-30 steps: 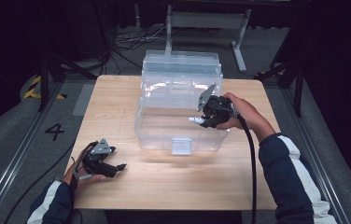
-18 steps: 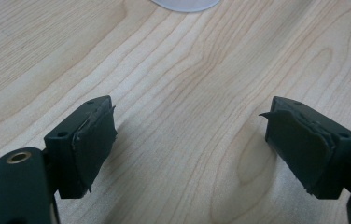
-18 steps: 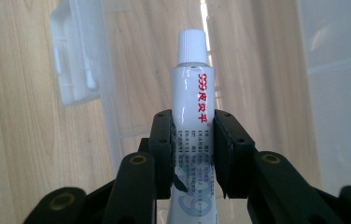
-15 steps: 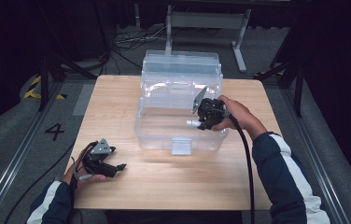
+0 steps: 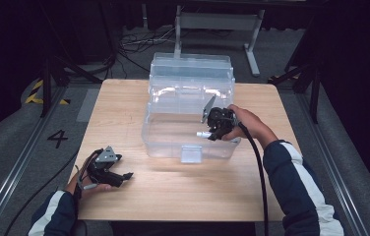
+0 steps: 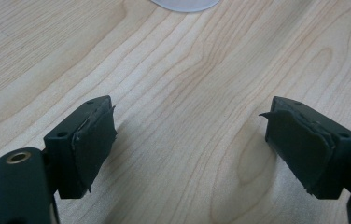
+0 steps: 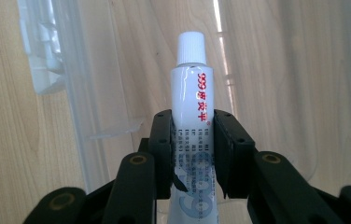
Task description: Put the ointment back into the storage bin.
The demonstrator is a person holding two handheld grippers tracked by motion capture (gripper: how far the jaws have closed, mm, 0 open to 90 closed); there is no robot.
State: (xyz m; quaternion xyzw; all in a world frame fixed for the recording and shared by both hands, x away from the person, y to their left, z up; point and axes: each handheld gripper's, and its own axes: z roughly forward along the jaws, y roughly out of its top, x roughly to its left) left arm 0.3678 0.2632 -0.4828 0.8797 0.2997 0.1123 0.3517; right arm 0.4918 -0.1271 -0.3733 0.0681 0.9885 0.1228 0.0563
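1. Ointment tube [image 7: 193,116], white with a ribbed white cap and red lettering down its side, sits clamped in the right hand-held gripper [image 7: 193,154], both black pads pressed flat against its body.
2. From above, that tube [image 5: 203,133] lies roughly level, cap pointing toward the person's left, held over the open front section of the clear plastic box [image 5: 173,98].
3. That right hand-held gripper [image 5: 213,132] is over the box's right half, near its front wall, with a black cable trailing back along the sleeve.
4. In the right gripper view the cap points away from the jaws, and a ridged clear wall of the box runs down the left side with wood grain showing through it.
5. Clear plastic box stands in the middle of the desk [image 5: 124,113], its back part stepped higher than the front, a small latch tab at the front centre.
6. Left hand-held gripper [image 5: 124,176] rests low at the near left of the desk, well apart from the box.
7. Its 2 jaws stand wide apart in the left gripper view [image 6: 190,154], with bare wood between them.
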